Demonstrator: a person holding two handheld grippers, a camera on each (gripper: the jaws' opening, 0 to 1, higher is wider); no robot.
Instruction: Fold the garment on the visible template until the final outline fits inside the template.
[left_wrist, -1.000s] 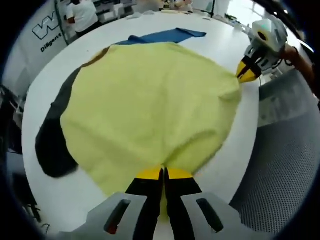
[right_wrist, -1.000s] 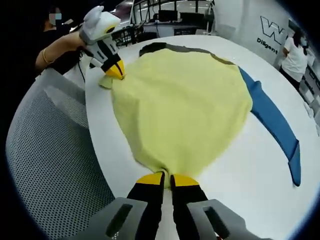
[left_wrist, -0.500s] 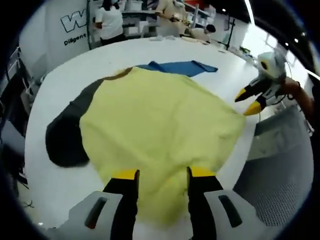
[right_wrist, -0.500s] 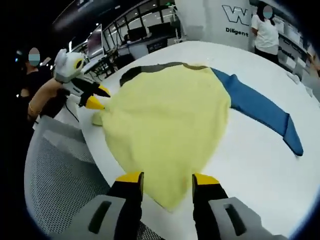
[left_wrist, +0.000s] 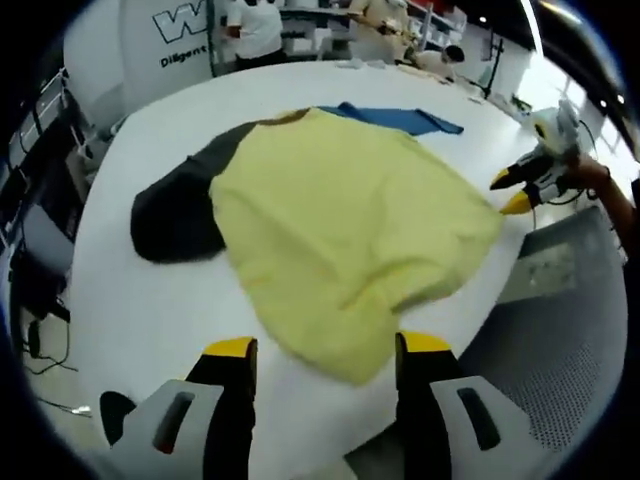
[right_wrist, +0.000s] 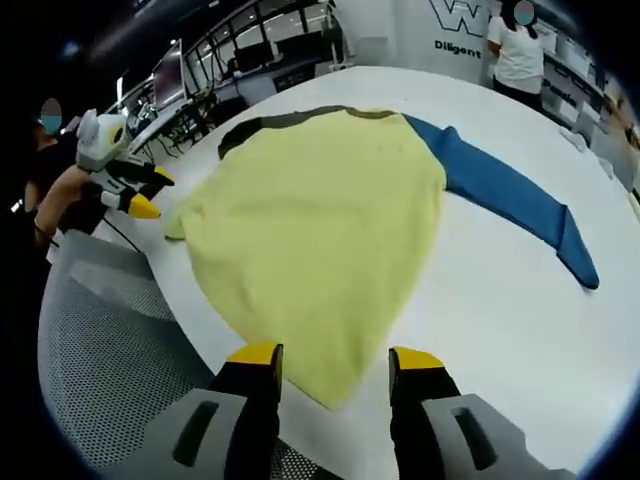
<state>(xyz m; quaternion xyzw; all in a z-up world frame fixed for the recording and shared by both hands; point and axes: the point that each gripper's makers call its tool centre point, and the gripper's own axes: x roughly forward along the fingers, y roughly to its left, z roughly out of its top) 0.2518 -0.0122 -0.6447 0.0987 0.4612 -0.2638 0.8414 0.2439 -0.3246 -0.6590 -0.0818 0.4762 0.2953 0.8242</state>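
Garment (left_wrist: 350, 230) lies flat on the white table (left_wrist: 150, 300), its near hem just beyond the left hand-held gripper (left_wrist: 325, 352), jaws spread; right hand-held gripper (right_wrist: 335, 360) also spread, gripping nothing

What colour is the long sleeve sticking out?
Blue sleeve, clearest in the right gripper view.

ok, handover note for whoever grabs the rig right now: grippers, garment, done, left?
Left gripper: open, holding nothing, above the near hem.
Right gripper: open, holding nothing, above the other near corner.
Garment: yellow body spread flat on the white table, grey sleeve out to one side, blue sleeve out to the other.
Done: body laid out flat, both corners let go.
Left: no fold made yet; sleeves and body need folding in. I cannot make out a template outline.
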